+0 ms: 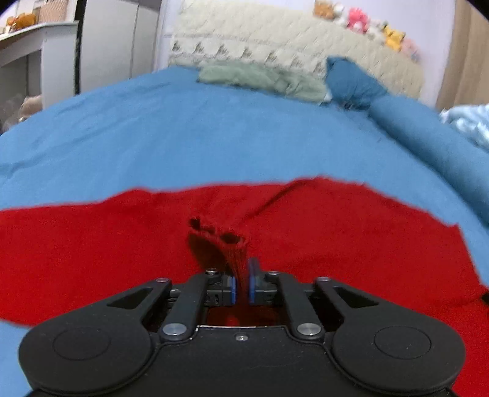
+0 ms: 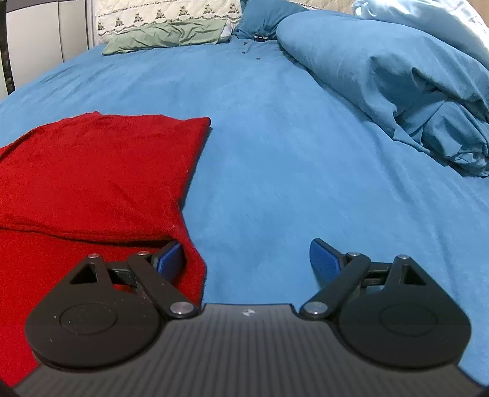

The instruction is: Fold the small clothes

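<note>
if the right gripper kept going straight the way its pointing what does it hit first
Most likely the bare blue bedsheet. The right gripper is open and angled down at it, with the red garment just off its left finger; depth is hard to judge.

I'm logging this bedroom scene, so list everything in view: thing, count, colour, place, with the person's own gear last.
Red garment: one, red, spread on the bed's near side, partly folded over itself.
Bed sheet: one, blue, covering the whole bed.
Duvet: one, blue, bunched along the bed's right side.
Green cloth: one, pale green, crumpled at the head end.
Blue pillow: one, darker blue, at the head end.
Headboard: one, cream, quilted.
Plush toys: several, mixed colours, atop the headboard.
Shelf unit: one, white, far left.
Left gripper: black, blue pads, a pinch of red fabric between its jaws.
Right gripper: black, blue pads, open at the garment's edge.
</note>
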Demonstrator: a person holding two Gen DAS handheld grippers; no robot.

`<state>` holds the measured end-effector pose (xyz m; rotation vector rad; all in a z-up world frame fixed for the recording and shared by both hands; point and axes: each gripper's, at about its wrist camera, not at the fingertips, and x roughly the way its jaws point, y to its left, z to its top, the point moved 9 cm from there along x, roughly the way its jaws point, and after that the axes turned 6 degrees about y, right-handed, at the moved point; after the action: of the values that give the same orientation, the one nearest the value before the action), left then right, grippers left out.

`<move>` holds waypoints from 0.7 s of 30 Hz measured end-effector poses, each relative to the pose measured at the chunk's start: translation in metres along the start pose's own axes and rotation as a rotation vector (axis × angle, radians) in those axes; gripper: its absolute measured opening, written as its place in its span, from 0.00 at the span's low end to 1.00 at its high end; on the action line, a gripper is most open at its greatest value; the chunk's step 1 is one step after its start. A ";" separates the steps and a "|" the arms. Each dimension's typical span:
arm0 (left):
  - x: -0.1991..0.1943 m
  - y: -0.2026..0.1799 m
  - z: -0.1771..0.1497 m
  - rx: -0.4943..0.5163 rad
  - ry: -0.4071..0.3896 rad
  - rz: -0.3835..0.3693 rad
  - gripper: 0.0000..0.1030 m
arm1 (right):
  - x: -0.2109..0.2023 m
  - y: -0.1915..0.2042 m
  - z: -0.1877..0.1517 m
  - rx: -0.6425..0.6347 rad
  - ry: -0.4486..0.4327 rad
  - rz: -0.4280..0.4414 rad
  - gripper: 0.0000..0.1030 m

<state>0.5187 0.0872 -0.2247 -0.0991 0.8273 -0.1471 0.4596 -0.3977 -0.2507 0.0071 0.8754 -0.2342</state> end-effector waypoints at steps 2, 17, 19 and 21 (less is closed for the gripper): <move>-0.006 0.008 -0.009 0.020 0.035 0.071 0.19 | -0.006 0.002 0.000 -0.034 0.012 -0.012 0.99; -0.002 -0.026 -0.004 0.055 0.032 -0.014 0.64 | 0.005 0.069 0.006 0.008 -0.027 0.211 0.98; 0.000 -0.025 -0.008 0.073 0.036 -0.011 0.65 | -0.002 0.061 0.003 0.012 -0.048 0.226 0.98; 0.002 -0.024 -0.012 0.082 0.035 -0.023 0.66 | -0.015 0.056 0.009 0.027 -0.090 0.272 0.98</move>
<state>0.5091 0.0628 -0.2309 -0.0288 0.8541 -0.2048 0.4687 -0.3408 -0.2392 0.1390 0.7724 0.0083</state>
